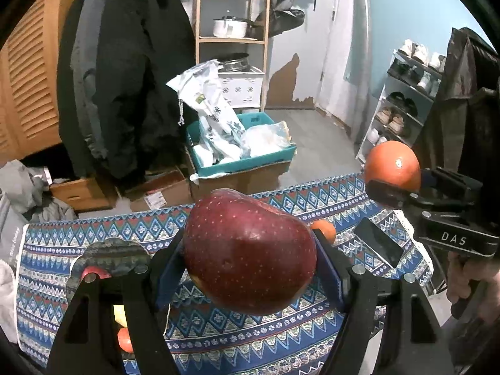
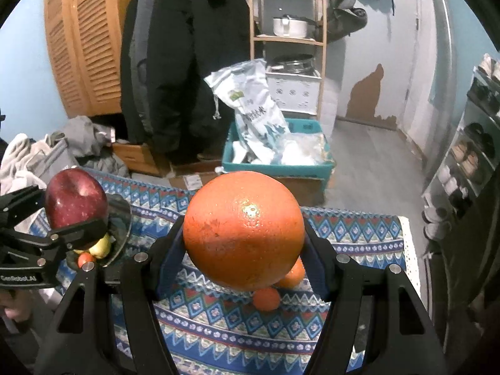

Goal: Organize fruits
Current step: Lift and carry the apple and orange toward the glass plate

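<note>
Left hand-held gripper (image 1: 250, 256): closed on a dark red apple (image 1: 250, 253), pads pressing both sides, fruit clear of the surface. Right hand-held gripper (image 2: 243, 231): closed on a large orange (image 2: 243, 229), also lifted, pads on its left and right flanks.

Cross-check: in left wrist view the right unit sits at far right w/ the orange in its jaws; body reads "DAS" (image 1: 453, 239). A hand (image 1: 472, 284) grips its handle below. In right wrist view the left unit sits at far left w/ the apple; body reads "GenRoboLAI" (image 2: 18, 279), last letters unclear.

Surface (image 2: 343, 234): covered w/ blue patterned cloth, diamond and zigzag bands. On it, just under the held orange, two small oranges (image 2: 266, 299), nearly touching each other. To the left, a glass bowl (image 2: 120, 231) holding a yellow fruit (image 2: 101, 246) and a small orange-red one; contents partly hidden by the left unit. A dark phone (image 1: 378, 247) lies flat near the cloth's right edge, screen off.

Beyond the surface, on floor: cardboard boxes (image 1: 156, 193), one w/ a printed label, text too small to read. Teal crate (image 1: 243, 162) atop a box, stuffed w/ white printed bags (image 1: 212, 109); print illegible. Black coat (image 1: 137, 78) hangs left, in front of a louvred wooden door. Wooden shelf unit (image 1: 231, 40) behind carries a white pot. Shoe rack (image 1: 403, 100) at far right.
</note>
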